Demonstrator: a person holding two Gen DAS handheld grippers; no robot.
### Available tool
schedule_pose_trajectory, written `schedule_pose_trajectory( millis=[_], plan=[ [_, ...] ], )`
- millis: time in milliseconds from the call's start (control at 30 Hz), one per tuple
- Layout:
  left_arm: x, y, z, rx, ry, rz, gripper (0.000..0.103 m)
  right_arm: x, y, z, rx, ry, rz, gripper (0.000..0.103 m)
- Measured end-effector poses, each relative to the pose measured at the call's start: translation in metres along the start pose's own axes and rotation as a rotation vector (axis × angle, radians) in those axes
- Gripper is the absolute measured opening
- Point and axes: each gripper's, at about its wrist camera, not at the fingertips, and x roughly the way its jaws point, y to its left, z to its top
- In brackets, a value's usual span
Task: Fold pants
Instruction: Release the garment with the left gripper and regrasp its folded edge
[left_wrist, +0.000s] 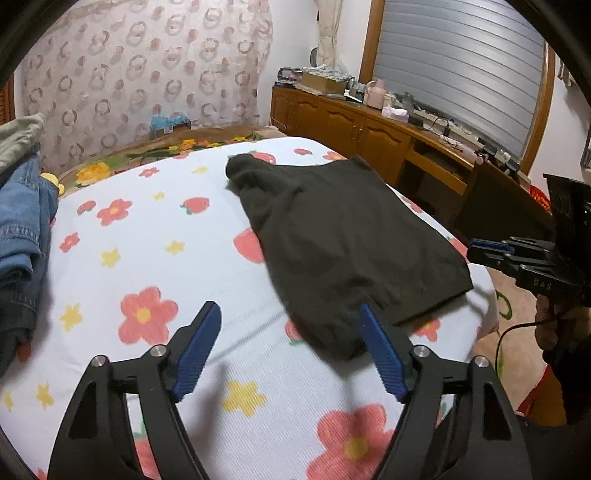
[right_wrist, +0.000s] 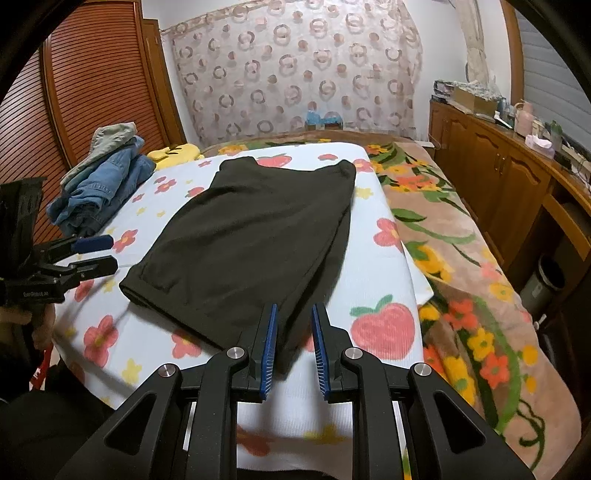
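Nearest in the left wrist view, the left claw (left_wrist: 290, 314) stands spread wide above the flowered sheet (left_wrist: 155, 229), nothing between its blue pads. Its right-hand pad (left_wrist: 382, 354) sits at the near corner of the dark pants (left_wrist: 343, 236), overlapping the cloth's edge in the picture; whether it touches cannot be told.

In the right wrist view, the right claw (right_wrist: 293, 314) has its pads drawn close with a narrow gap left between them. The near hem of the pants (right_wrist: 251, 236) lies right at and below the fingertips, but the gap itself looks empty and the cloth lies flat, so no pinch shows.

The pants lie folded into a broad rectangle on the sheet, near the bed's near edge, running away toward the far side, where one corner bunches up a little.

To the left of them, well apart, a heap of denim clothes (right_wrist: 99, 188) sits on the bed, with a pale garment on top. A floral blanket (right_wrist: 454, 236) covers the bed on the right of the sheet. Beyond it stands a wooden cabinet (right_wrist: 491, 173) carrying small items, and a patterned curtain (right_wrist: 295, 70) hangs at the back wall.
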Motion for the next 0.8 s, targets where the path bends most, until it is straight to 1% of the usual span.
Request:
schedule_pose_trajectory(
  millis=[233,367,467,633,700,800],
  plan=[
    [0.015,0.012,0.026,0.011,0.005,0.020,0.082,0.010,-0.001,0.015,-0.042,-0.015,-0.003,0.020],
    [0.021,0.021,0.040,0.009,0.002,0.040,0.082,0.021,-0.010,0.025,-0.048,-0.025,-0.011,0.020],
    [0.027,0.026,0.051,0.021,-0.004,0.094,0.082,0.031,-0.017,0.033,-0.052,-0.029,-0.016,0.020],
    [0.043,0.033,0.065,0.017,0.012,0.111,0.082,0.046,-0.029,0.050,-0.061,-0.038,-0.023,0.021],
    [0.051,0.035,0.071,0.016,0.017,0.114,0.082,0.052,-0.033,0.055,-0.064,-0.040,-0.023,0.026],
    [0.063,0.040,0.083,0.017,0.030,0.118,0.082,0.063,-0.038,0.064,-0.069,-0.033,-0.030,0.029]
  ],
)
